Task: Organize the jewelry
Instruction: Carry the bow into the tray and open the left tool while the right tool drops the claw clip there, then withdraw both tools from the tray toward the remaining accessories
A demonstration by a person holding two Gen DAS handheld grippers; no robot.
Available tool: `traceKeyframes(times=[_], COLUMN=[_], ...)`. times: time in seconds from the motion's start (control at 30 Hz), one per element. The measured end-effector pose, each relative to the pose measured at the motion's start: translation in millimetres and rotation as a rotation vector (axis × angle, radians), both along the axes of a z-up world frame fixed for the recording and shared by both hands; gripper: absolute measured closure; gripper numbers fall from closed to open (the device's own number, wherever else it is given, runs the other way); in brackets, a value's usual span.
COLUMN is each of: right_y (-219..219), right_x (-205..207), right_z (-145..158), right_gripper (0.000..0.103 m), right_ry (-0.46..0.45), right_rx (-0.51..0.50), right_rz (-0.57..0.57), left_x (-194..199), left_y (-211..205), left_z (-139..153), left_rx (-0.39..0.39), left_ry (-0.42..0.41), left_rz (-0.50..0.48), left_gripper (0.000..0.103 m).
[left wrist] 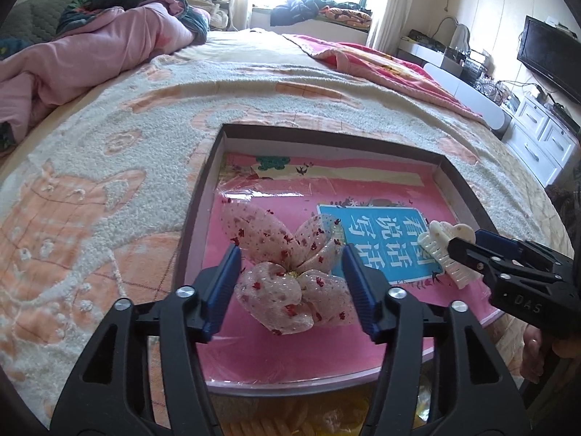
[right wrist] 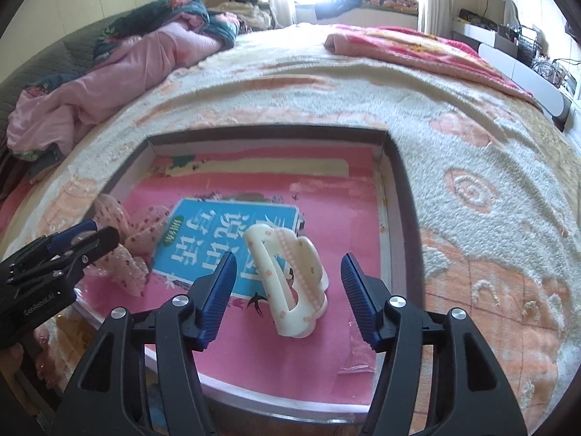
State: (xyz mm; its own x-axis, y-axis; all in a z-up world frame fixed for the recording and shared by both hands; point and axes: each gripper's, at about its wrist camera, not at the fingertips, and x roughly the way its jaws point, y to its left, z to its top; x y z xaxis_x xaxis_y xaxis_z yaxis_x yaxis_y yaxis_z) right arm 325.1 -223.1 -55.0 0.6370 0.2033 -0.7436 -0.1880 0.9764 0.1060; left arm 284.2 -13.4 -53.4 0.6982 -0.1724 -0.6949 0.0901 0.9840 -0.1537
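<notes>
Left wrist view: left gripper [left wrist: 290,276] hangs over a shallow dark-rimmed box [left wrist: 328,132] on a fleecy cream and peach blanket [left wrist: 109,181].
Left jaws: spread wide, gripping nothing; the blue pads [left wrist: 223,290] flank a sheer pink fabric bow [left wrist: 287,272] without touching it, as far as can be told.
Bow: lies inside the box on a pink book cover [left wrist: 363,196] with a blue title panel; its lower edge is partly masked by the jaw arms.
Hair claw: a cream hair claw [left wrist: 445,250] lies at the box's right side, its near end covered by the right gripper [left wrist: 472,254] coming in from the right.
Right jaws here: seen edge-on, so their gap cannot be read.
Cut off: the box's near rim runs under the gripper body; yellowish things below it are too blurred to name.

Right wrist view: right gripper [right wrist: 287,287] is over the same box [right wrist: 261,132].
Right jaws: wide apart, holding nothing; the hair claw [right wrist: 290,283] stands tilted between the pads [right wrist: 357,298], clear of both.
Bow: the bow [right wrist: 127,239] shows at the box's left, half hidden behind the left gripper [right wrist: 90,239].
Background: pink bedding [right wrist: 145,58] is heaped at the far left.
</notes>
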Motion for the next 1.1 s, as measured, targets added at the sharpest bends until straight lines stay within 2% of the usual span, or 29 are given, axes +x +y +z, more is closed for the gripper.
traceKeyframes(times=[0.13,0.27,0.33,0.63,1.1], right_y=[-5,-12,-15,-30,-38], right_x=[-14,-29,-38,-75,-126], right_z=[13,24,31,50,52], right_gripper=[0.032,0.026,0.025,0.021,0.021], right_ry=[-0.052,-0.097,-0.118,-0.181,-0.198], right_rx=[0.017,0.013,0.009,0.003,-0.032], right_rz=[-0.010,-0.021,-0.021,-0.018,0.021], left_x=[-8,-22,-30,-60,-104], left_y=[4,12,15,19,9], left_z=[13,28,34,57,56], left_rx=[-0.006,-0.019,-0.019,-0.020,-0.008], left_ry=[-0.036,-0.077,-0.097,-0.155,-0.173], left_rz=[0.020,0.052,0.063,0.071,0.025], left_gripper=[0.036,0.015,0.012,0.011,0.011])
